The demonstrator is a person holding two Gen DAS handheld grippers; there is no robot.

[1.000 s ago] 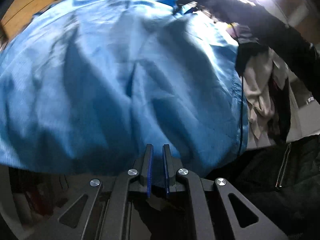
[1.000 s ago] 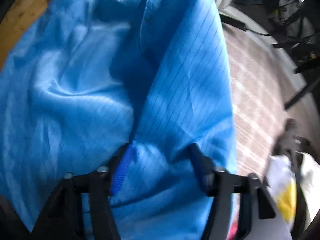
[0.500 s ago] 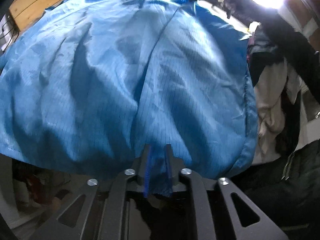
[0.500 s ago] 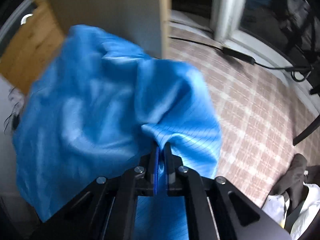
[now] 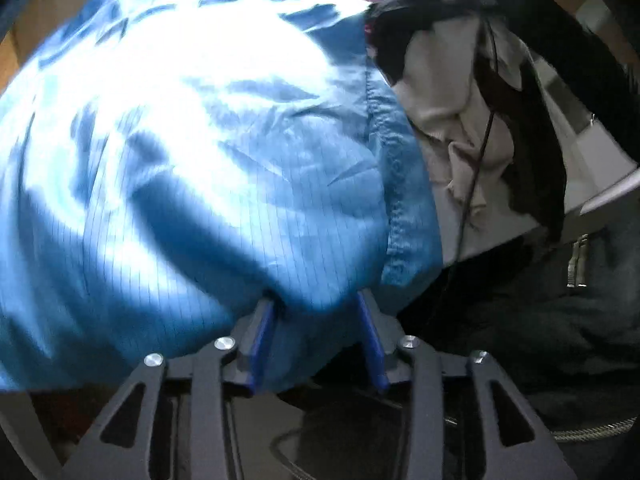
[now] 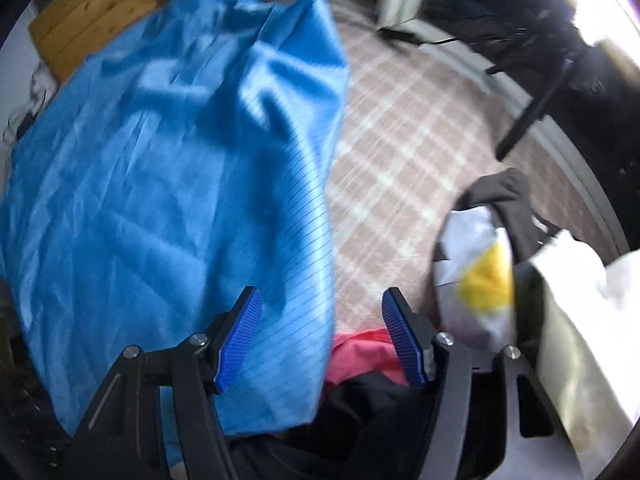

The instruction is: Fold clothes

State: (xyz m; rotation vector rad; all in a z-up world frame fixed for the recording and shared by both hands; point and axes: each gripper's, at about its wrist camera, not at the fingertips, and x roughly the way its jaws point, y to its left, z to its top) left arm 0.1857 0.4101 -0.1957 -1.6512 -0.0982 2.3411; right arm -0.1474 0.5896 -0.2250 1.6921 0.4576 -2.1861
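The blue garment [image 6: 168,184] fills the left part of both views. The left gripper [image 5: 318,340] is opening, with a blue fold between its fingers. The right gripper [image 6: 320,340] is opening too, its pads clear of the cloth.

A pinkish plaid carpet [image 6: 404,148] covered the floor, with a pale wooden board [image 6: 88,12] at the upper left. Dark chair legs [image 6: 532,108] and a black cable [image 6: 424,42] lay beyond, under bright light from the upper right
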